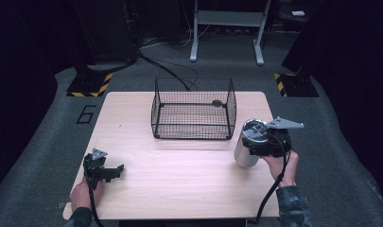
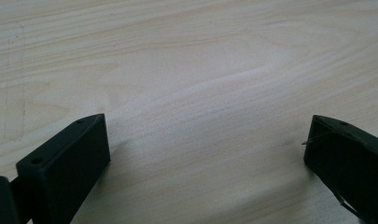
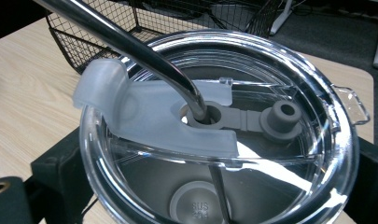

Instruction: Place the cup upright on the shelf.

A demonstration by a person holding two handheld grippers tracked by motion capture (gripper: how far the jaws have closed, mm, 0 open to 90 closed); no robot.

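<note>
One steel tumbler (image 1: 247, 147) near the right edge of the wooden table (image 1: 179, 179), tilted, its base low and toward the middle of the table, its lidded top raised toward the right gripper (image 1: 260, 142). Clamped near the top between that gripper's two black jaws, one on each side of the rim in the right gripper view. Capped by a clear plastic lid (image 3: 214, 121) with a frosted sliding tab (image 3: 144, 116) across it. Pierced through the lid's centre hole by a metal straw (image 3: 130, 44), bent and running up and off to the upper left of that view. Flanked by a grey rubber plug (image 3: 282, 119) on a short strap just beside the hole.

Held from behind by the person's right hand (image 1: 280, 165), with a camouflage sleeve (image 1: 293, 208) at the table's near edge and a cable trailing down from the gripper.

Just beyond the tumbler and a little to its left, a black wire basket (image 1: 194, 111), open at the top, standing on the far middle of the table, apart from the cup.

Well away on the near left, the left gripper (image 1: 114, 171) lying low on the table in the left hand (image 1: 85, 194). Jaws spread wide in the left gripper view, with bare wood grain between them and nothing pinched.

Around the table, grey carpet (image 1: 47, 142), with yellow-and-black striped stand bases (image 1: 90, 85) at the back.
</note>
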